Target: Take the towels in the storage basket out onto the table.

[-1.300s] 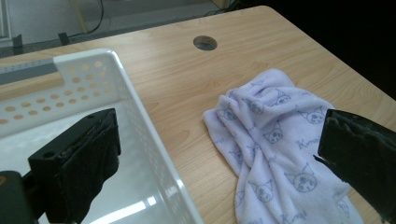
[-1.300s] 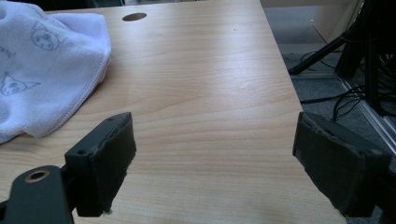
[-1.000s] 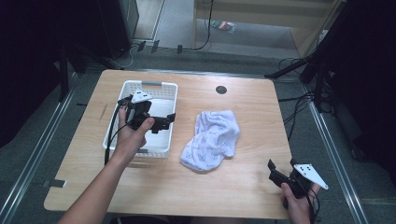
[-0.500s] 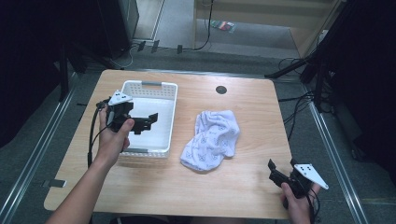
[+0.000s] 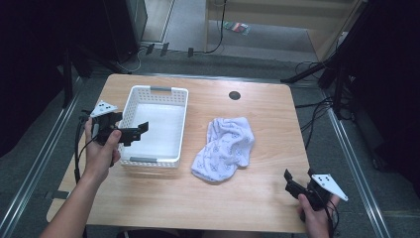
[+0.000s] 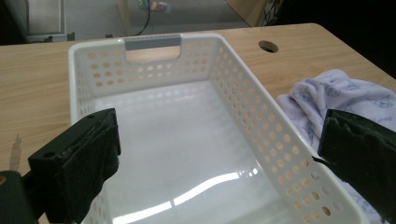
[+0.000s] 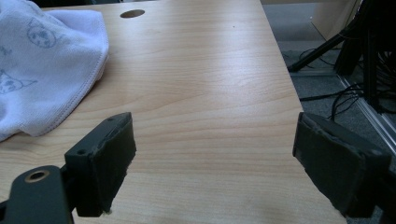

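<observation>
The left gripper (image 5: 142, 130) is hovering at the basket (image 5: 130, 102)'s left rim, jaws spread wide and holding nothing; through its own view the jaws are framing the bare basket floor. The towel (image 5: 224, 147) is lying crumpled on the table (image 5: 267, 114) just right of the basket, apart from it, with nothing gripping it. The right gripper (image 5: 293, 182) is idling near the table's front right corner, jaws likewise wide apart and empty, well clear of the towel.

Judgement: the work in hand is likely putting the towel in the basket. To do it well, the nearer gripper should be pinching a raised fold, not a flat edge, lifting until the cloth clears the rim, then lowering it centrally so no corner drapes outside.

Compared with a second ago, the left gripper is drawing back from over the basket's middle toward its left wall; the basket looks shifted slightly, though that is hard to confirm. The towel and right gripper are staying put.
</observation>
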A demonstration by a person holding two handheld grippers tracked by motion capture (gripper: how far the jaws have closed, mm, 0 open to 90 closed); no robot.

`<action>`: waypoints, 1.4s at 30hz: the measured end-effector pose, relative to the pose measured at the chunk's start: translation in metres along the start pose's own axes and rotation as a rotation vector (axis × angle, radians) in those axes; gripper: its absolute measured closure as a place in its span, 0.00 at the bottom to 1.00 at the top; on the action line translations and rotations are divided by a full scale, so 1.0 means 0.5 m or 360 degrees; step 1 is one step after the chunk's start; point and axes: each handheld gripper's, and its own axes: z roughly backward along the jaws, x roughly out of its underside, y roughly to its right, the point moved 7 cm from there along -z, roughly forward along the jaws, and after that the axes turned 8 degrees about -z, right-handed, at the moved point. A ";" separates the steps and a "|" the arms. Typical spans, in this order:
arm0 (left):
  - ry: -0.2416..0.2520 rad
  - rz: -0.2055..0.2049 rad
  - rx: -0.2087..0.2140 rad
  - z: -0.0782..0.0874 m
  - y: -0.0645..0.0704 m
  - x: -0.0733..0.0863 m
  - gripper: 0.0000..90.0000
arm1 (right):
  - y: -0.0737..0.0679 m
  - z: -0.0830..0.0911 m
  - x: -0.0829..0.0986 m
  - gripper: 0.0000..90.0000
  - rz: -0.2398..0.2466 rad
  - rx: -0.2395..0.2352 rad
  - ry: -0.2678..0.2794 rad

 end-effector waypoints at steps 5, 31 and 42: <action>0.0013 0.0025 -0.0031 0.012 -0.025 0.020 0.00 | 0.000 0.000 0.000 0.15 -0.0005 0.0002 -0.0002; 0.0060 0.0163 -0.0197 0.090 -0.149 0.144 0.00 | 0.001 0.000 0.000 0.15 -0.0013 0.0006 -0.0009; 0.0058 0.0217 -0.0224 0.091 -0.173 0.203 0.00 | 0.002 0.000 0.001 0.15 -0.0017 0.0009 -0.0014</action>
